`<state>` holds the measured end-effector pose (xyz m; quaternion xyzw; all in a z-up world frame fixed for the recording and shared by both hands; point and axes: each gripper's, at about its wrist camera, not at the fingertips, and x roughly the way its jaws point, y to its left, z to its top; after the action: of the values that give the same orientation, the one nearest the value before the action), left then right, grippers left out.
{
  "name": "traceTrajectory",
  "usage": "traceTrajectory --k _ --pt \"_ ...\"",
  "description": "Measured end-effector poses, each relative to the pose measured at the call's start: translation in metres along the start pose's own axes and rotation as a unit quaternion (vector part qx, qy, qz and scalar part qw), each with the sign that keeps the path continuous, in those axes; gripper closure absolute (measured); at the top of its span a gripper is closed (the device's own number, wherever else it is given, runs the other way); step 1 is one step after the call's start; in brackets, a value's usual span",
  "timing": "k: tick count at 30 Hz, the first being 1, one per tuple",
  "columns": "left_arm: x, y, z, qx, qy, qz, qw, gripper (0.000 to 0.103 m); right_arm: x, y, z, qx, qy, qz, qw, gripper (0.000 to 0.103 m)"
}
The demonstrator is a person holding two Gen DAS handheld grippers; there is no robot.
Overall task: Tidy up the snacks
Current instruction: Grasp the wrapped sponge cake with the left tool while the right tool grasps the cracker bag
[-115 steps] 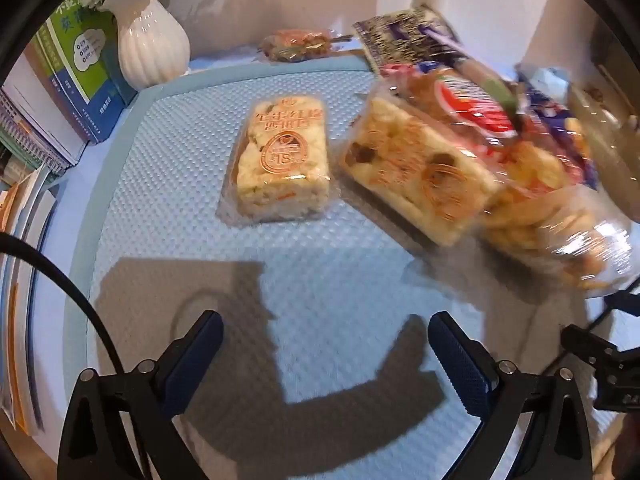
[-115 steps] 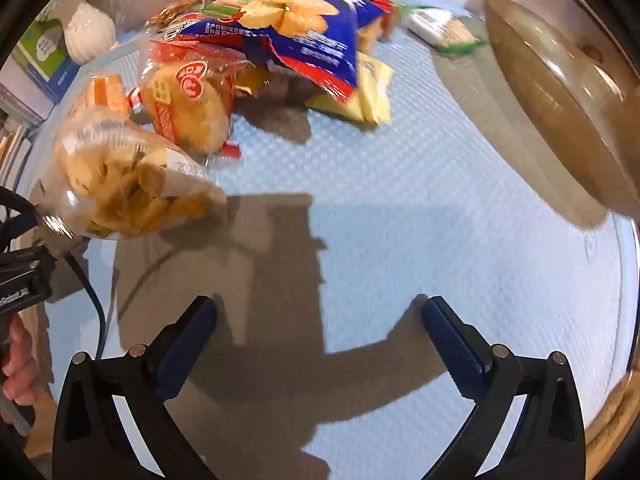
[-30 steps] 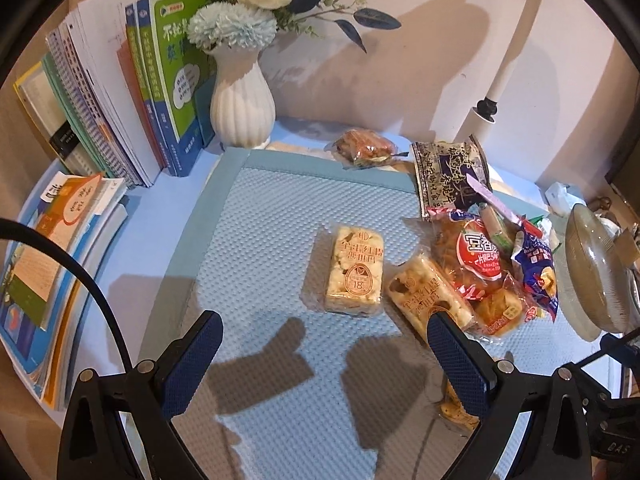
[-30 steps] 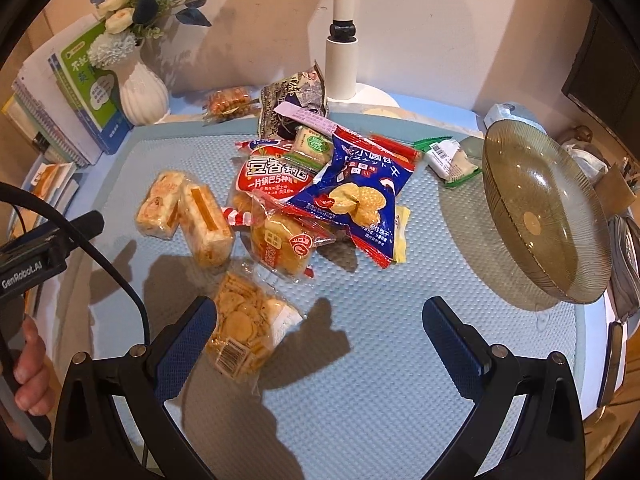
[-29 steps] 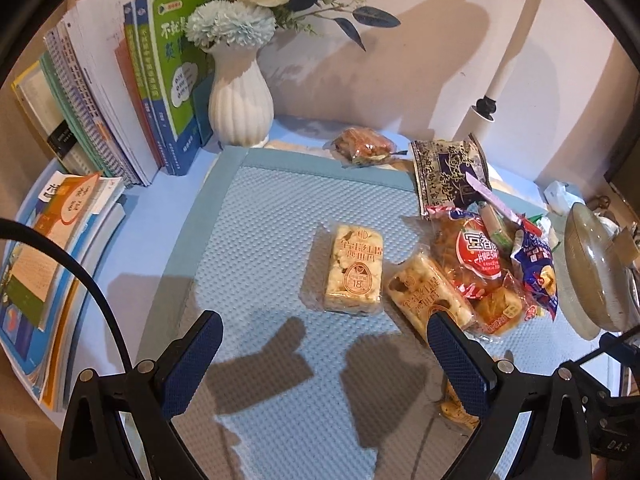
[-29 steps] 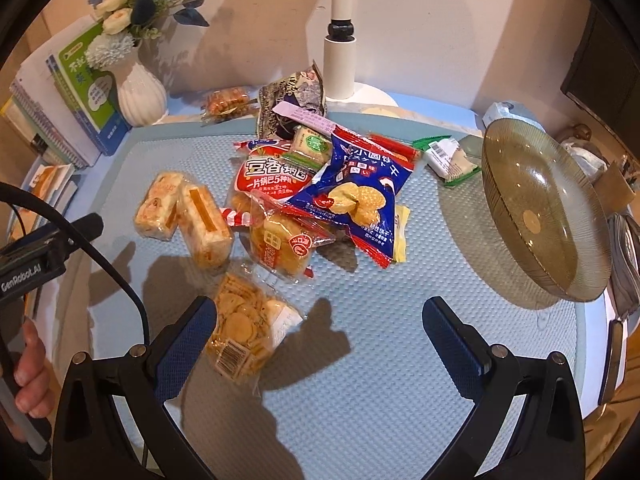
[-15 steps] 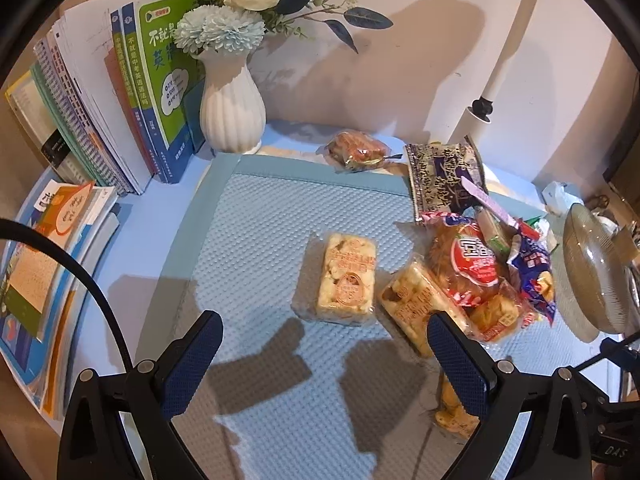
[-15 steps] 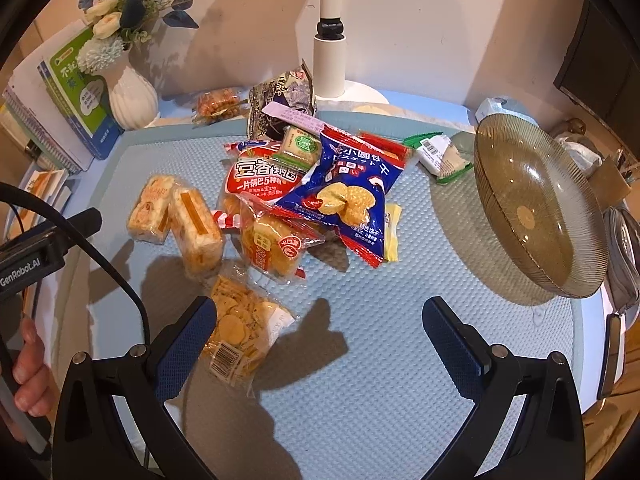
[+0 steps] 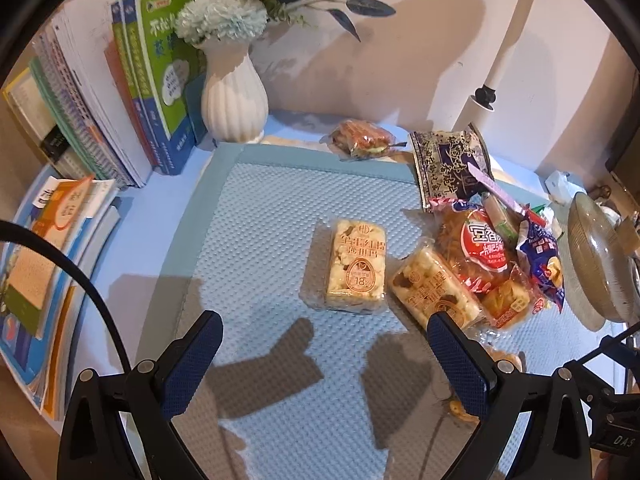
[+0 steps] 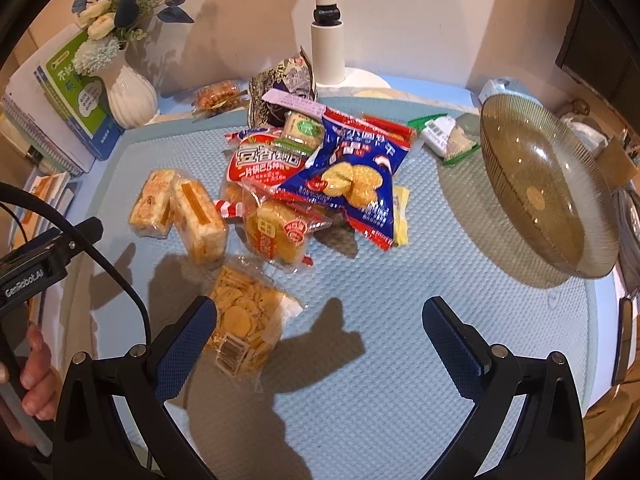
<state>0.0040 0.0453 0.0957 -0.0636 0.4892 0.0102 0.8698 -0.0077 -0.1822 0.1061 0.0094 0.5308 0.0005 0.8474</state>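
Note:
A pile of snack packets lies on the blue mat: a blue cracker bag, a red bag, a clear bun packet, a biscuit packet and two rice-cake bars. In the left wrist view one rice-cake bar lies ahead of my open left gripper, with a second bar to its right. My right gripper is open and empty above bare mat, with the biscuit packet by its left finger. A ribbed glass bowl sits empty at the right.
A white vase with flowers and upright books stand at the back left; stacked books lie at the left edge. A white lamp post rises behind the pile. A person's hand holds the left gripper's handle.
Both grippers have risen and pulled back from close to the mat, so the whole pile and bowl show. Over the last second the views shifted only slightly. Both stayed open.

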Motion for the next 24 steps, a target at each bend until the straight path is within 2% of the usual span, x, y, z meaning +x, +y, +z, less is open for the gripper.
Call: traceTrajectory --k 3,7,15,24 --pt "0.017 0.007 0.006 -0.001 0.019 -0.013 0.9997 0.002 0.003 -0.001 -0.005 0.019 0.01 0.021 1.0 0.0" --pt "0.038 0.011 0.016 0.006 0.032 -0.024 0.9992 0.002 0.013 0.0 -0.012 0.056 0.036 0.07 0.995 0.0" --pt "0.077 0.005 0.034 0.039 0.061 -0.041 0.9965 0.002 0.036 0.014 -0.02 0.081 0.079 0.09 0.989 0.0" --pt "0.096 -0.007 0.036 0.074 0.08 -0.057 0.9924 0.002 0.054 0.029 -0.017 0.099 0.094 0.101 0.985 0.0"
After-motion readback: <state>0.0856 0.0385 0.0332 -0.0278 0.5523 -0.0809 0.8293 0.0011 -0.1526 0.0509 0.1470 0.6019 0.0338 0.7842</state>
